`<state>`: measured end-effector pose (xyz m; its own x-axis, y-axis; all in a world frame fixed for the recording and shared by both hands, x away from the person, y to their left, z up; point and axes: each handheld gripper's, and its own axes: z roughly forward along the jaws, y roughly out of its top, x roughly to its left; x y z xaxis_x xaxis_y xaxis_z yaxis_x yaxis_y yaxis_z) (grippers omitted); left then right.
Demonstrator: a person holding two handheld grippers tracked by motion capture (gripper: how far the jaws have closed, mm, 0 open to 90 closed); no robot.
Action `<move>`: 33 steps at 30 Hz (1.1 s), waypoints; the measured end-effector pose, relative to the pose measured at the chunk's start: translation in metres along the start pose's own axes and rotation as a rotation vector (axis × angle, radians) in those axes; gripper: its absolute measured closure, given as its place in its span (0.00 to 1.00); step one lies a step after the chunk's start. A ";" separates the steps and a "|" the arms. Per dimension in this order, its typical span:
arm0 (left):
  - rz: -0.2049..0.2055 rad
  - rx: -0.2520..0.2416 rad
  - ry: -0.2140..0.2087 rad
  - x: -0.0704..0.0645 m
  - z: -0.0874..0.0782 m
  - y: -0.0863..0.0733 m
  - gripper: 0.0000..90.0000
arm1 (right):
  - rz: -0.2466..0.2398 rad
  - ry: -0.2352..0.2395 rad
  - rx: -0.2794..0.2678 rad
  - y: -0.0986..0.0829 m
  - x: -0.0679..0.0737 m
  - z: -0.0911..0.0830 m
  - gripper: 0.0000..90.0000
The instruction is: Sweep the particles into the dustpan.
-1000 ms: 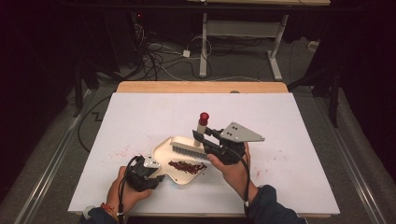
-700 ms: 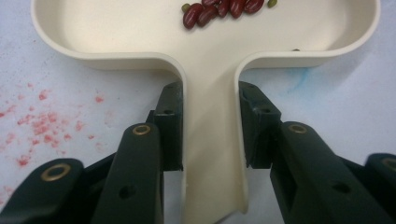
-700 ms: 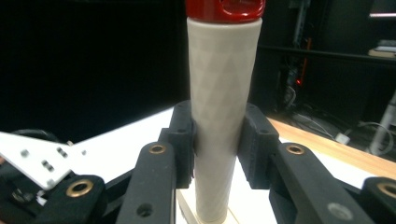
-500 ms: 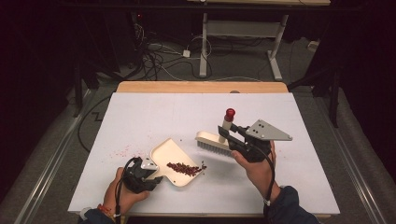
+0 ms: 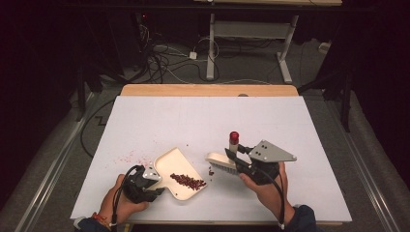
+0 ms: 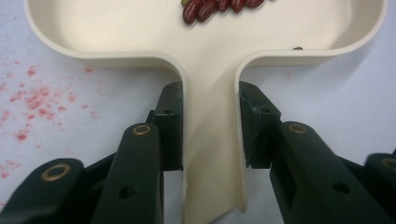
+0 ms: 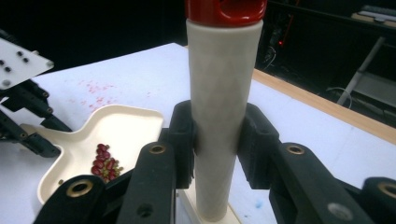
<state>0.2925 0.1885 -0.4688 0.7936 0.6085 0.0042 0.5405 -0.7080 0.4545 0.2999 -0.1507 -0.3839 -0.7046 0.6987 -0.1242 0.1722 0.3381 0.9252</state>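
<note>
Dustpan [image 5: 178, 175] on white table [image 5: 309, 135], beans [image 5: 187, 181] inside, brush [image 5: 223, 161] just right | left gripper view: left gripper [image 6: 210, 135] pinches stiff, light plastic handle, likely slippery | right gripper view: right gripper [image 7: 215, 140] clamps brush's rigid upright handle, best hold mid-shaft.

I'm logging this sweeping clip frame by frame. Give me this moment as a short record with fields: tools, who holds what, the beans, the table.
left gripper: fingers shut on the dustpan handle
dustpan: cream, lying flat on the table
right gripper: fingers shut on the brush handle
brush: cream with a red cap, to the right of the dustpan, apart from it
beans: dark red, a small pile inside the dustpan
stray beans: a few on the table between pan and brush
table: white, reddish specks at its left
</note>
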 end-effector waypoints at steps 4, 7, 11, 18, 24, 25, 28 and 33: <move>0.005 0.011 -0.003 -0.004 0.001 0.004 0.70 | -0.003 0.035 0.000 0.002 0.015 0.003 0.77; -0.002 0.018 0.000 -0.007 0.001 0.007 0.70 | 0.020 0.090 -0.020 0.004 0.024 0.003 0.77; -0.011 0.018 0.003 -0.010 0.002 0.011 0.70 | 0.036 0.115 -0.039 0.005 0.029 0.004 0.77; -0.012 0.013 0.000 -0.010 0.003 0.011 0.70 | 0.028 0.108 -0.089 0.008 0.022 -0.003 0.77; -0.010 0.011 0.000 -0.010 0.002 0.010 0.70 | 0.020 0.083 -0.088 0.012 0.005 -0.015 0.77; -0.009 0.013 0.000 -0.010 0.002 0.010 0.70 | 0.028 0.080 -0.085 0.012 0.002 -0.018 0.77; -0.007 0.015 -0.005 -0.009 0.002 0.009 0.70 | 0.012 0.075 -0.049 0.009 -0.005 -0.027 0.77; 0.000 0.020 -0.001 -0.009 0.001 0.010 0.70 | 0.000 0.078 -0.026 0.005 -0.010 -0.043 0.77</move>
<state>0.2908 0.1755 -0.4655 0.7939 0.6080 0.0030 0.5460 -0.7151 0.4366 0.2785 -0.1827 -0.3626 -0.7566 0.6466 -0.0970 0.1546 0.3211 0.9343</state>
